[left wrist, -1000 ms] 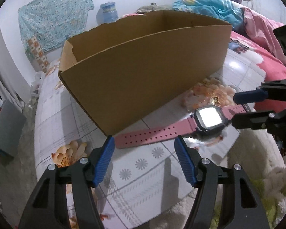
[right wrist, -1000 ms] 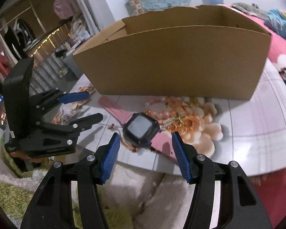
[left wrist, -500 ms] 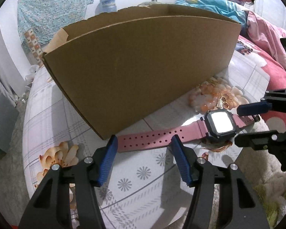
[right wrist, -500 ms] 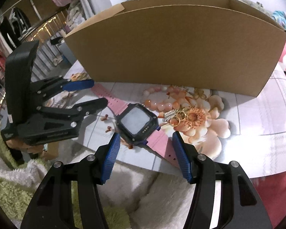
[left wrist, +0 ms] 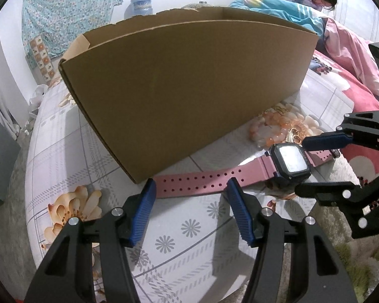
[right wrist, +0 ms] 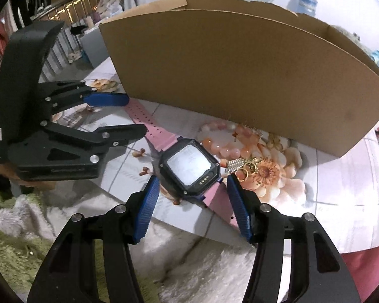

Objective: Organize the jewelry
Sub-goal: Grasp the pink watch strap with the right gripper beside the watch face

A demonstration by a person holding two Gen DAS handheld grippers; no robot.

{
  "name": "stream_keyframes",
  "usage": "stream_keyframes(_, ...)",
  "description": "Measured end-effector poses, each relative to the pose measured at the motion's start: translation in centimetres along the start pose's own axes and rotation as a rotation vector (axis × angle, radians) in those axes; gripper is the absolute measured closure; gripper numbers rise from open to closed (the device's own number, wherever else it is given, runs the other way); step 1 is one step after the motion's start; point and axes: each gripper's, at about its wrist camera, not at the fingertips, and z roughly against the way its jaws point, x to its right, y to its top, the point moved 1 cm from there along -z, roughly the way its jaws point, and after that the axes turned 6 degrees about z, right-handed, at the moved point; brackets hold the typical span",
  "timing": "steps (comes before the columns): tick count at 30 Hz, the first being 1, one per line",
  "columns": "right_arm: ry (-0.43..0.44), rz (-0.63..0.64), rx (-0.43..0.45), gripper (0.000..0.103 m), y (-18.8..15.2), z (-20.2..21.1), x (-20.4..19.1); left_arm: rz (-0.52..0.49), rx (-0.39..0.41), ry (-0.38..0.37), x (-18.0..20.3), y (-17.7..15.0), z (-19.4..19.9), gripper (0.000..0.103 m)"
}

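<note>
The left gripper (left wrist: pixel 190 188) is spread over the long end of the pink watch (right wrist: pixel 188 165) strap on the counter (left wrist: pixel 88 136). The right gripper (right wrist: pixel 193 185) is spread around its face. A bead bracelet (right wrist: pixel 221 141) and gold earrings (right wrist: pixel 242 166) lie beside it, before the cardboard box (left wrist: pixel 184 80), whose inside is hidden.

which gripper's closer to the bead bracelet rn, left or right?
Right. The right gripper straddles the watch case, with the bead bracelet just beyond it. The left gripper sits at the strap's far end, farther away.
</note>
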Motion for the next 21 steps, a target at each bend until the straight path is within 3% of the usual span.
stream_keyframes(6, -0.048, 0.043, 0.006, 0.054, 0.6, -0.6, -1.4, -0.004, 0.005, -0.003, -0.1, -0.1, 0.1, 0.046)
stream_keyframes(10, -0.018, 0.034, -0.003, 0.053, 0.7, -1.2, -1.5, -0.006, 0.005, -0.004, -0.1, -0.1, 0.1, 0.046)
stream_keyframes(16, 0.026, 0.042, -0.017, 0.062, 0.5, -1.7, -2.6, -0.038, 0.017, -0.015, 0.3, -0.5, 1.0, 0.046)
stream_keyframes(21, 0.140, -0.045, -0.016, 0.062, -0.1, -1.5, -1.2, -0.131, 0.060, -0.053, 1.9, -1.2, 2.5, 0.046)
